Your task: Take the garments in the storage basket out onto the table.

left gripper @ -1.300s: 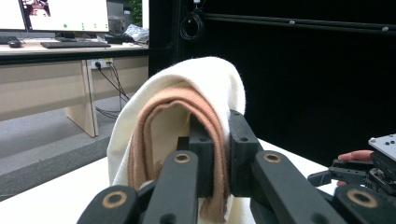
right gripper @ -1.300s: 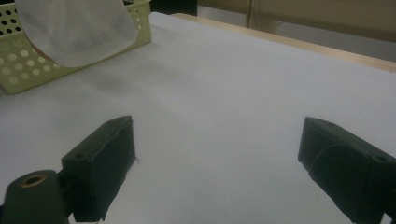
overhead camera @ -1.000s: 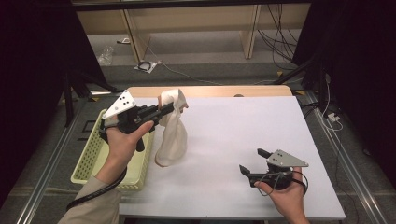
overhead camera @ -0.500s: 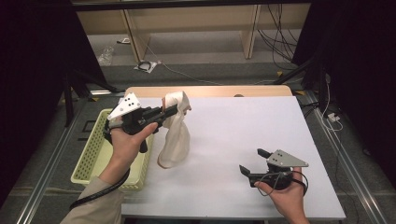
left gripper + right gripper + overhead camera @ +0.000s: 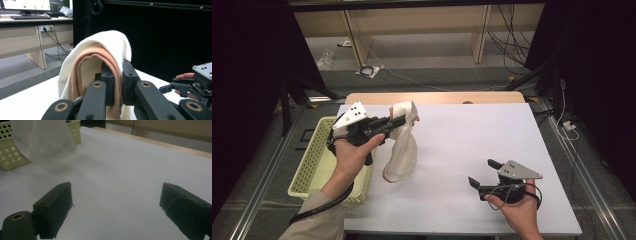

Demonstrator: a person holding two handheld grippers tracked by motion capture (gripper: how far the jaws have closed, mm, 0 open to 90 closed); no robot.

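A cream cloth (image 5: 401,147) with a tan inner band hangs from my left gripper (image 5: 402,120), which is shut on its top edge above the table's left side. The left gripper view shows the cloth (image 5: 100,57) draped over the closed jaws, and my left gripper (image 5: 117,75) pinches the tan band. The cloth's lower end brushes the white table (image 5: 472,135). My right gripper (image 5: 482,172) rests low near the front right, jaws wide apart and empty. From the right gripper view the cloth (image 5: 42,140) hangs at the far left beyond my right gripper (image 5: 117,207).
A yellow perforated basket (image 5: 312,165) stands at the table's left edge, beside the hanging cloth; the basket (image 5: 7,150) also appears behind the cloth in the right gripper view. A wooden strip (image 5: 437,97) borders the table's far edge. Cables lie on the floor beyond.
My left gripper has carried the cloth slightly right and a little higher. The right gripper has stayed where it was, open.
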